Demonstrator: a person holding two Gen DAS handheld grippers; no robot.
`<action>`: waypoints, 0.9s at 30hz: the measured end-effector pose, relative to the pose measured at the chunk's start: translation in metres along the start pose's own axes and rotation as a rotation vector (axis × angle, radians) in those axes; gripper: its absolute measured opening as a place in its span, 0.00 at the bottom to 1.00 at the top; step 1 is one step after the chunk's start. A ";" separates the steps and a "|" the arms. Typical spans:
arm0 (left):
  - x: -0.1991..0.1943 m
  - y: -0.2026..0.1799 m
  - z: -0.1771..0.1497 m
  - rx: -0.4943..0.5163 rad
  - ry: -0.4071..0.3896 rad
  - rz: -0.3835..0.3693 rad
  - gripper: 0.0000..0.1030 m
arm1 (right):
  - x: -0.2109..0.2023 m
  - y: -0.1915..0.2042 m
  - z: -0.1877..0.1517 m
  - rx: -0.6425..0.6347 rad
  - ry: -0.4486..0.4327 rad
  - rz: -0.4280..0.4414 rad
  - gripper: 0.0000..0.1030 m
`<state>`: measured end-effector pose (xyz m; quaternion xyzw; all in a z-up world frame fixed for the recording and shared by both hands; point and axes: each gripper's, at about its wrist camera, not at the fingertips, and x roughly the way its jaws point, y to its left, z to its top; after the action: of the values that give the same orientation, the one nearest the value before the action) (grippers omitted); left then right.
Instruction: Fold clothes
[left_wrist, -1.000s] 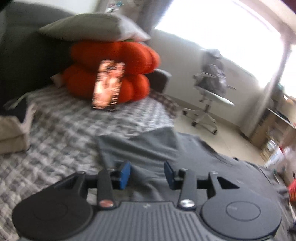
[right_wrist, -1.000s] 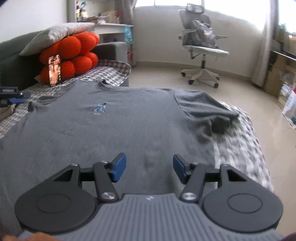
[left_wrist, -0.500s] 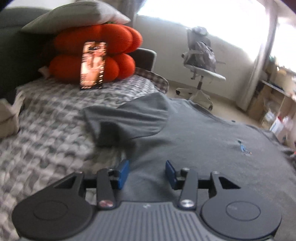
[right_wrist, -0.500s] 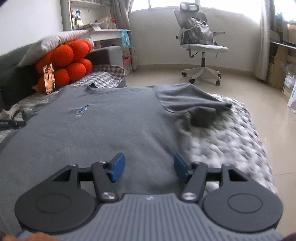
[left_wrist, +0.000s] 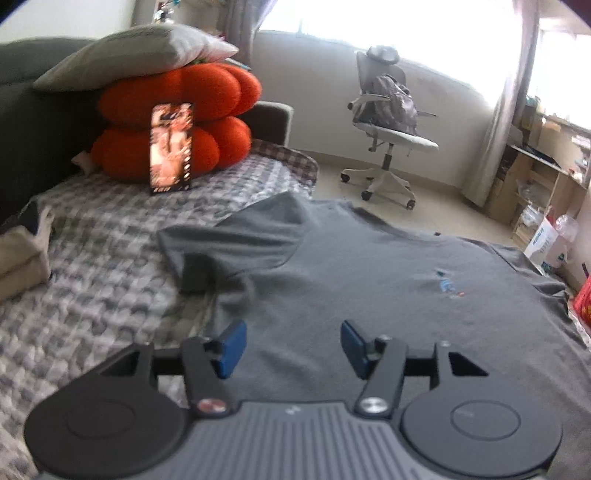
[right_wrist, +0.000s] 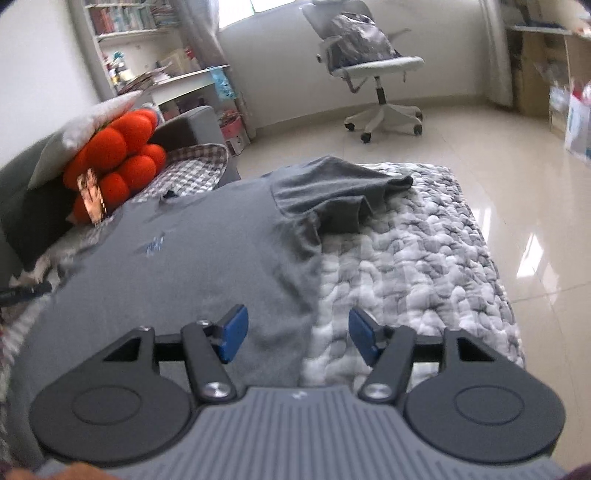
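Grey T-shirt: spread front-up across the quilted grey-and-white bedcover, small blue chest print showing, both short sleeves lying crumpled at the sides.

Left gripper: above the shirt near its left side edge; blue pads apart, jaws just widened, nothing pinched between them.

Right gripper: over the shirt's right side edge, one pad above cloth, the other above bare bedcover; jaws wide, gripping nothing.

Orange cushions: stacked at the head of the bed, grey pillow on top.

Phone: leaning upright against the cushions, screen lit; picture too blurred to read.

Office chair: on the tiled floor beyond the bed, a grey bundle, possibly a bag, on its seat.
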<state>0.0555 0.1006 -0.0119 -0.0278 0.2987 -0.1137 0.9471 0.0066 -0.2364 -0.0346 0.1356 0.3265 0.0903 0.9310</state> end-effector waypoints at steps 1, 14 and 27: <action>0.000 -0.006 0.005 0.009 0.001 0.004 0.61 | 0.001 -0.002 0.004 0.020 0.004 0.005 0.62; 0.046 -0.079 0.054 -0.095 0.076 -0.021 0.71 | 0.035 -0.023 0.055 0.223 0.037 0.019 0.62; 0.128 -0.150 0.058 -0.073 0.045 -0.121 0.71 | 0.079 -0.060 0.070 0.299 -0.068 -0.020 0.62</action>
<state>0.1611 -0.0761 -0.0176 -0.0776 0.3217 -0.1605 0.9299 0.1159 -0.2868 -0.0471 0.2723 0.3061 0.0269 0.9118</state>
